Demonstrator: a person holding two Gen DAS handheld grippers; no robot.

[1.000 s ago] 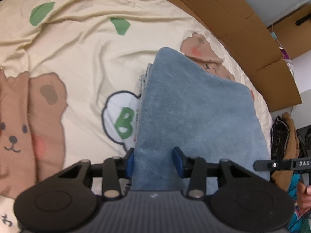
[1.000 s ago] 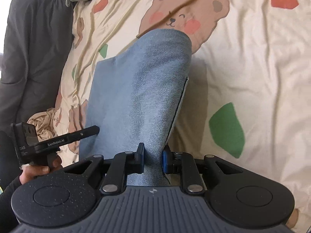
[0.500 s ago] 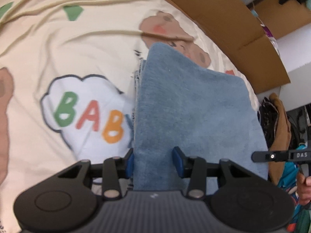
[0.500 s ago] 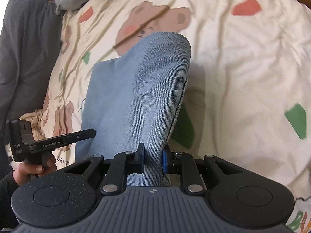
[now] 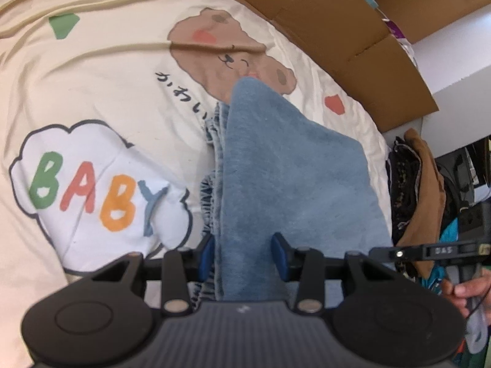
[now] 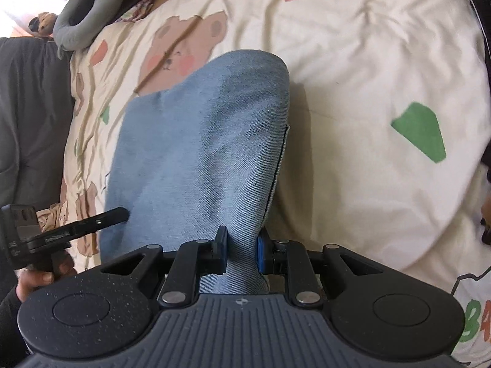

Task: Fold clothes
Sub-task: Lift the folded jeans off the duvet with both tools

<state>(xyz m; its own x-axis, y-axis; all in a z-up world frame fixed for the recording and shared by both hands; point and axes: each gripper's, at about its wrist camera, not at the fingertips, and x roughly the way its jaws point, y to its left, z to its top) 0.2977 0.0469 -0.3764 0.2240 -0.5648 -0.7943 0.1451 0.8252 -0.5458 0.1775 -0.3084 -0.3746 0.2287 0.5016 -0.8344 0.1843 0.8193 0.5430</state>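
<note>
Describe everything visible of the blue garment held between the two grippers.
The blue garment looks like light denim with a diagonal weave, folded into several layers. A gathered, elasticated edge shows at its left side in the left wrist view, a dark stitched seam down its right side in the right wrist view. It hangs over the bear-print sheet, its far end rounded and drooping towards it. The left gripper and right gripper each clamp its near edge between blue pads.

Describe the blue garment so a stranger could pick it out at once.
Start from the cream bedsheet printed with bears and a BABY cloud. Hanging over it is the folded blue denim garment, pinched by the left gripper and the right gripper. It is the only plain blue cloth there.
</note>
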